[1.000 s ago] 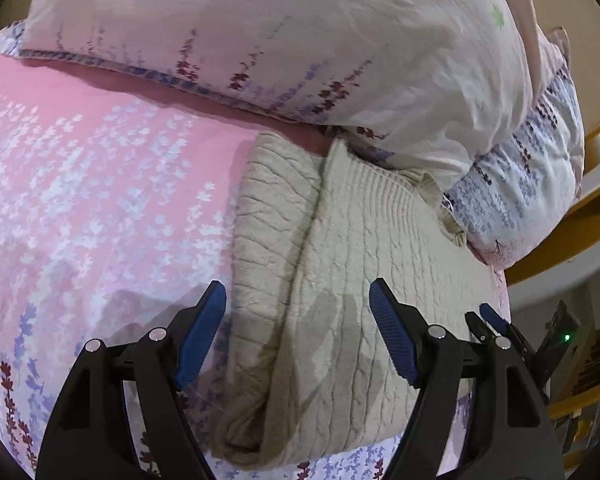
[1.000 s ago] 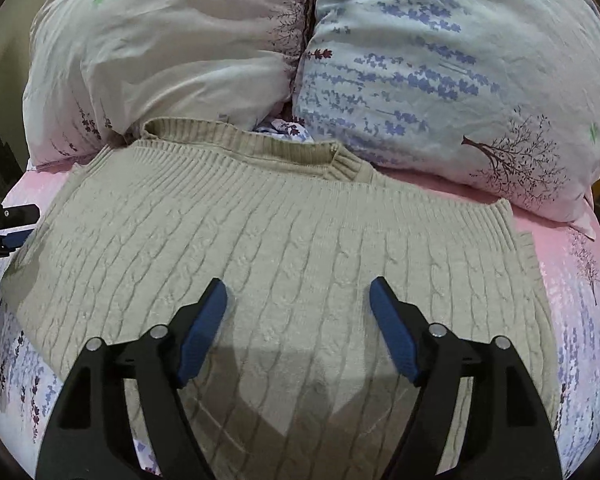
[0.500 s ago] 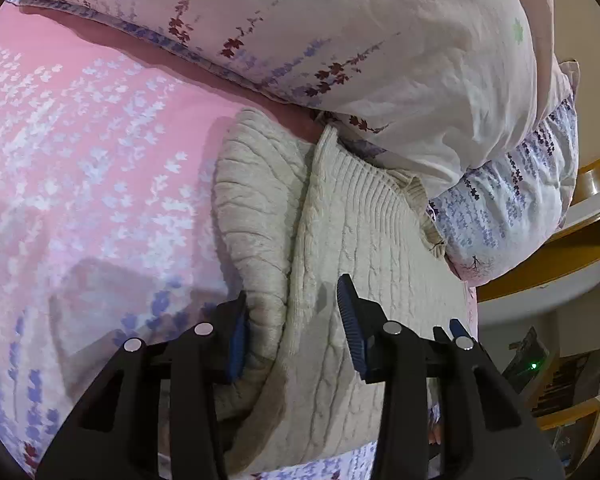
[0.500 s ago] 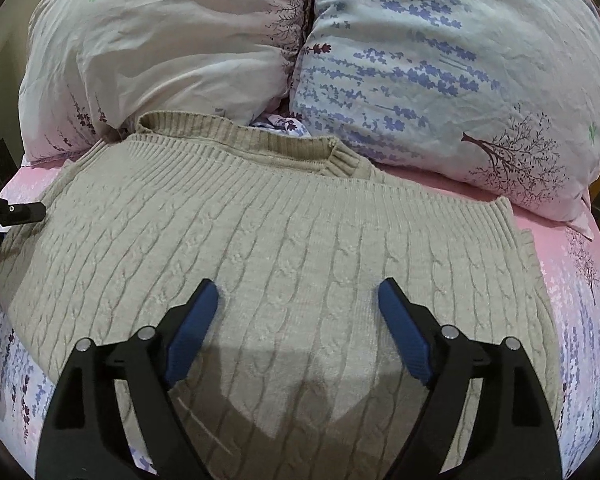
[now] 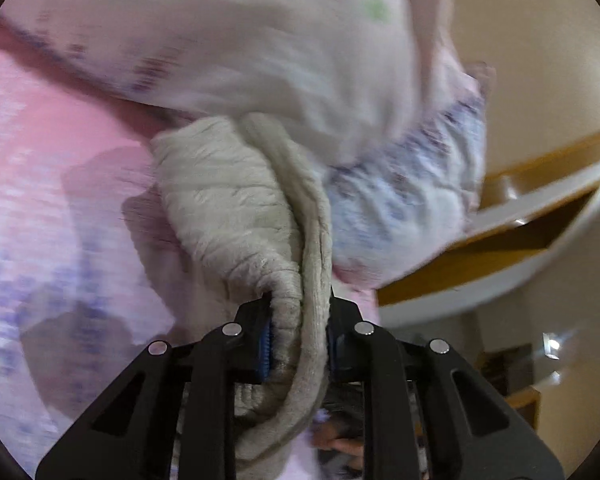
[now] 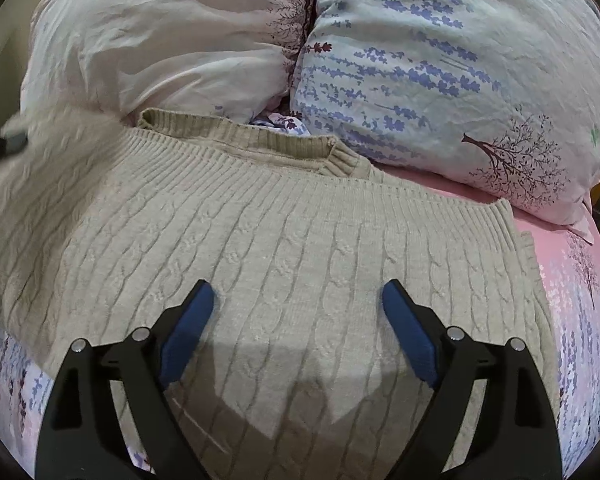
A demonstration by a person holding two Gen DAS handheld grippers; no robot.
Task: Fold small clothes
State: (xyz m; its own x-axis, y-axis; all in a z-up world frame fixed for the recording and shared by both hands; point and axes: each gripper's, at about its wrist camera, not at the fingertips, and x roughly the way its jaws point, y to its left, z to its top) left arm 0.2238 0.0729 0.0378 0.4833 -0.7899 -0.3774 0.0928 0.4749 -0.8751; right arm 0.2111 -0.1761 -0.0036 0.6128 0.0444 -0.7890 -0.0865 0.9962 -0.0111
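Observation:
A beige cable-knit sweater (image 6: pixel 284 240) lies spread on the pink flowered bed, collar toward the pillows. In the left wrist view its left edge (image 5: pixel 236 208) is bunched and lifted off the sheet. My left gripper (image 5: pixel 298 340) is closing on that bunched fold, blue pads pressing it from both sides. My right gripper (image 6: pixel 298 332) hovers over the sweater's lower middle, its jaws still opening wide with nothing pinched between them. At the left edge of the right wrist view the raised sweater side (image 6: pixel 48 148) is blurred.
Two large pillows, a pale pink one (image 6: pixel 160 40) and a lavender-printed one (image 6: pixel 460 64), lean against the sweater's collar end. The pink flowered sheet (image 5: pixel 40 160) stretches left of the sweater. A wooden bed frame (image 5: pixel 520 216) and room clutter lie beyond the right side.
My left gripper closed on the sweater's left edge and lifted it, tilting upward. My right gripper's jaws spread a little wider while staying in place.

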